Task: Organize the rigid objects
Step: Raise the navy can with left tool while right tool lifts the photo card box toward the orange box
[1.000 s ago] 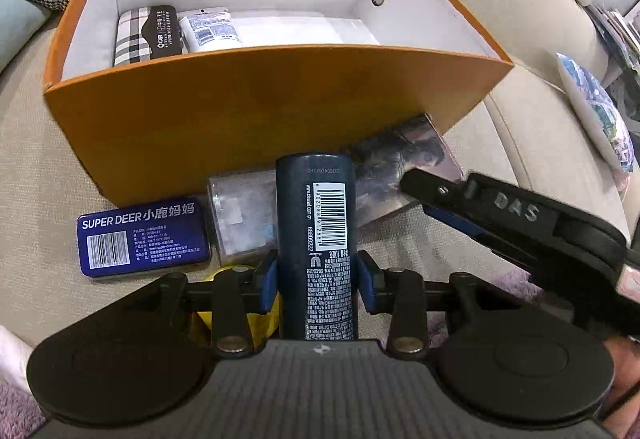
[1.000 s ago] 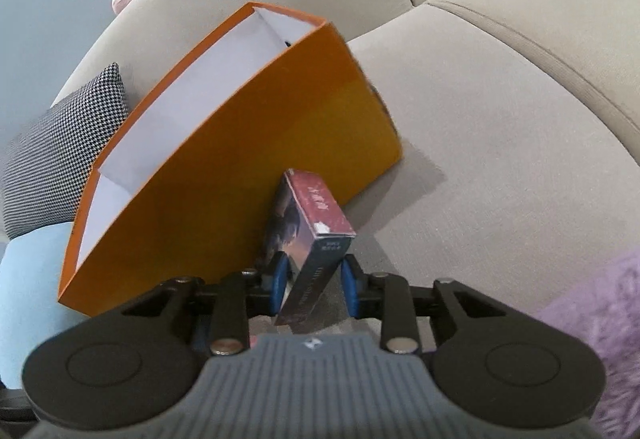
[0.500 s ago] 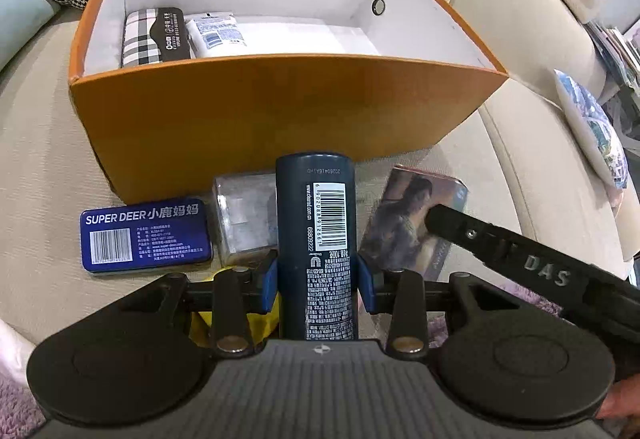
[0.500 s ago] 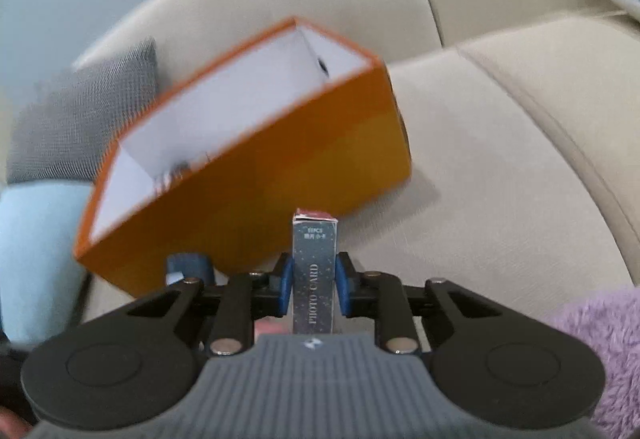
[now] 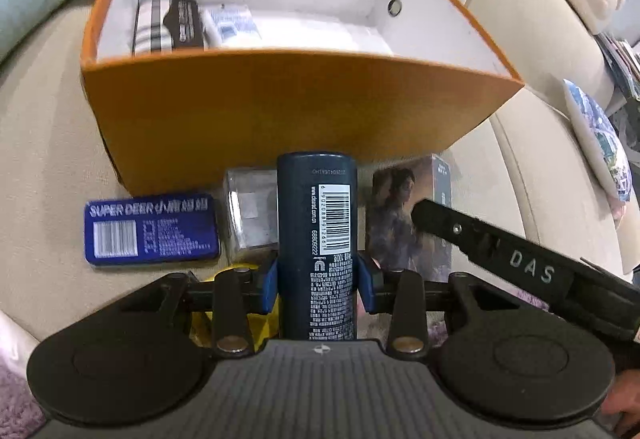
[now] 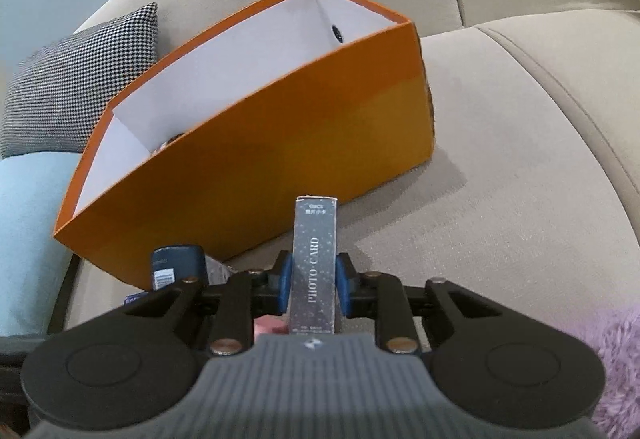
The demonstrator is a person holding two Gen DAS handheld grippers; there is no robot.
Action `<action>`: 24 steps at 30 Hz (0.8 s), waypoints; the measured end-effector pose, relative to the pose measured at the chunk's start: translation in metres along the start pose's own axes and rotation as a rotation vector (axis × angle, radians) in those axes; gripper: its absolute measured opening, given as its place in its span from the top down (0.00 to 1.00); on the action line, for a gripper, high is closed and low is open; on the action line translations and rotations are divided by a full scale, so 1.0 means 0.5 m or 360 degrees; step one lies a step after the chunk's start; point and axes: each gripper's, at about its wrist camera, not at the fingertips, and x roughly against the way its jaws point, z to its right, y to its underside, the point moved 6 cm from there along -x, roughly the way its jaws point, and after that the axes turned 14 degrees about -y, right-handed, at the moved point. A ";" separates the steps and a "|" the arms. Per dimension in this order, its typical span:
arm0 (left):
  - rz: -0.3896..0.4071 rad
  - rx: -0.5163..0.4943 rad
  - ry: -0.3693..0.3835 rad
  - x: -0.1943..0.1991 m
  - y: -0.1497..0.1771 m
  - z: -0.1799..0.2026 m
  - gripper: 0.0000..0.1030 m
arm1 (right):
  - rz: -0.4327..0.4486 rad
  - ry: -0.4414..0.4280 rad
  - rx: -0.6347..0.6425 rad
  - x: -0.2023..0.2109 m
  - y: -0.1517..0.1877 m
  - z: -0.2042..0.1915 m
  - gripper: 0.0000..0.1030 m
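My left gripper (image 5: 317,285) is shut on a dark blue can (image 5: 317,235) with a barcode, held just in front of the orange box (image 5: 288,111). My right gripper (image 6: 314,281) is shut on a grey photo card box (image 6: 314,263), held upright in front of the orange box (image 6: 280,167); it also shows in the left wrist view (image 5: 408,215). Inside the orange box lie a striped box (image 5: 154,25) and a white packet (image 5: 234,25). The can's top also shows in the right wrist view (image 6: 176,265).
A blue Super Deer tin (image 5: 150,229) and a clear plastic case (image 5: 250,213) lie on the beige sofa (image 6: 520,159) before the box. A yellow item (image 5: 236,319) sits under my left gripper. A houndstooth cushion (image 6: 80,79), a light blue cushion (image 6: 28,239) and purple fluffy fabric (image 6: 616,367) are nearby.
Both grippers have risen a little, each holding its object, and more of the orange box's inside shows. The photo card box has turned from tilted to upright.
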 end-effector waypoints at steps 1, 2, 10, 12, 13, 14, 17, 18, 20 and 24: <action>0.0006 -0.0011 0.0005 0.006 -0.001 0.002 0.58 | 0.0000 0.0000 0.0019 0.004 0.000 -0.003 0.77; 0.0016 -0.0021 0.0019 0.014 -0.002 0.006 0.58 | 0.0004 0.0002 0.0040 0.010 0.000 -0.006 0.77; 0.0165 -0.0056 0.0046 0.094 -0.028 0.028 0.58 | 0.0100 -0.0048 0.0211 0.082 -0.020 -0.047 0.77; 0.0208 -0.0045 0.0064 0.118 -0.045 0.032 0.58 | 0.0119 -0.0077 0.0242 0.099 -0.036 -0.062 0.77; 0.0234 -0.0031 0.0080 0.130 -0.058 0.033 0.58 | 0.0132 -0.0093 0.0259 0.109 -0.047 -0.070 0.77; 0.0254 -0.0022 0.0093 0.142 -0.068 0.033 0.58 | 0.0143 -0.0104 0.0275 0.116 -0.057 -0.076 0.77; 0.0325 -0.0014 0.0123 0.176 -0.107 0.035 0.58 | 0.0199 -0.0137 0.0349 0.139 -0.098 -0.102 0.77; 0.0351 -0.0020 0.0127 0.186 -0.121 0.037 0.58 | 0.0213 -0.0150 0.0376 0.143 -0.111 -0.110 0.77; 0.0408 -0.0032 0.0135 0.204 -0.156 0.039 0.58 | 0.0241 -0.0181 0.0431 0.150 -0.147 -0.129 0.77; 0.0467 -0.0032 0.0150 0.218 -0.225 0.036 0.58 | 0.0285 -0.0195 0.0482 0.144 -0.221 -0.151 0.77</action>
